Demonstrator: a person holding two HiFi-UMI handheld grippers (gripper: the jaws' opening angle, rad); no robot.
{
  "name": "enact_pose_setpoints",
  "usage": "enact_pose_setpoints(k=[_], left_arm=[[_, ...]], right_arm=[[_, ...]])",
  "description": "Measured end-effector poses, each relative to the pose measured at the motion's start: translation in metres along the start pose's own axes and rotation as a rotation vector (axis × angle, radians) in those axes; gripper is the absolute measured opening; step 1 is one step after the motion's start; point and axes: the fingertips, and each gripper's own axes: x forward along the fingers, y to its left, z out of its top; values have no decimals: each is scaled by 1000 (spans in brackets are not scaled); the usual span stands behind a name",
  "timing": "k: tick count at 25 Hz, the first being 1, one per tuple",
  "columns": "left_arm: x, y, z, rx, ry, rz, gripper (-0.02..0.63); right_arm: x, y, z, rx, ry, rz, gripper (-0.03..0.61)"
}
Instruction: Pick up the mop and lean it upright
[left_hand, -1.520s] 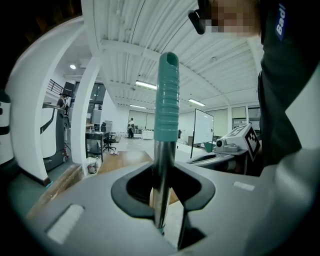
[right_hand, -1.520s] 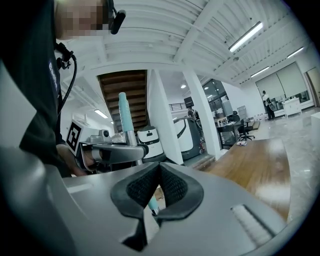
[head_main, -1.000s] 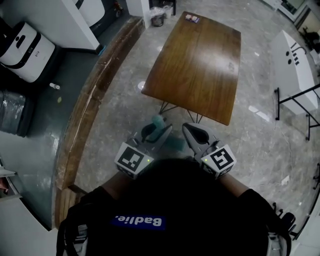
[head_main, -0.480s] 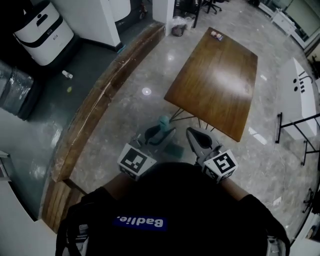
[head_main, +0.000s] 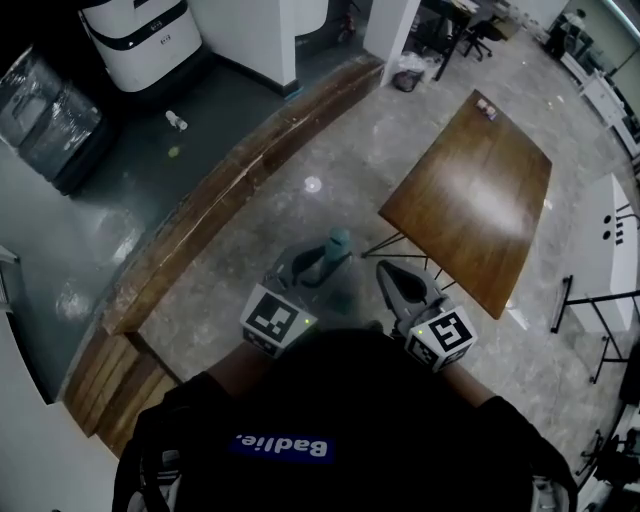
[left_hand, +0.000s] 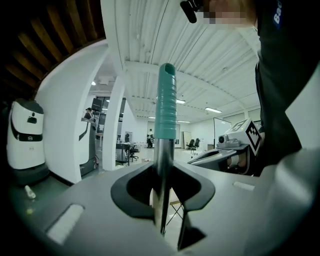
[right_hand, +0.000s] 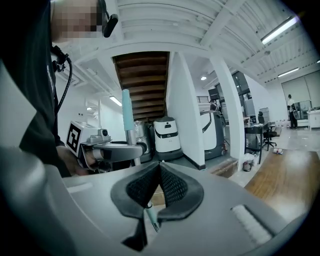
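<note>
The mop's metal pole stands upright with its teal ribbed grip (left_hand: 165, 105) on top. My left gripper (left_hand: 162, 170) is shut on the pole just under that grip. From the head view, the teal grip (head_main: 338, 243) pokes up in front of the left gripper (head_main: 315, 268). My right gripper (head_main: 392, 280) sits just right of it, apart from the pole. In the right gripper view, the right gripper (right_hand: 160, 167) has its pads pressed together with nothing between them. That view also shows the mop grip (right_hand: 127, 115) and left gripper (right_hand: 120, 150) at left. The mop head is hidden.
A wooden table (head_main: 480, 200) stands ahead to the right on thin metal legs. A long wooden ledge (head_main: 230, 200) runs diagonally at left, with dark floor, a small bottle (head_main: 176, 121) and a white robot unit (head_main: 135, 40) beyond it. White furniture (head_main: 615, 230) stands far right.
The view has swung left: the table slid toward the right and the wooden ledge came nearer. Both grippers keep their pose, the left still holding the mop.
</note>
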Motion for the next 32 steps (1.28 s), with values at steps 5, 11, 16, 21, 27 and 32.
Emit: enact_pose_setpoints(k=[5, 11, 16, 21, 27, 32], left_arm=[[-26, 47, 0, 13, -1, 123, 107], [-46, 94, 10, 23, -1, 247, 107], [-48, 134, 16, 25, -3, 328, 107], [-30, 179, 10, 8, 16, 392, 107], [4, 225, 14, -18, 16, 475, 107], [34, 261, 16, -47, 35, 531, 107]], right_arm=[[39, 17, 6, -17, 17, 91, 5], [88, 27, 13, -11, 20, 215, 5], [132, 24, 23, -29, 26, 308, 5], [178, -5, 31, -47, 45, 370, 5], [226, -65, 45, -13, 63, 415, 5], [259, -102, 52, -5, 63, 462, 5]])
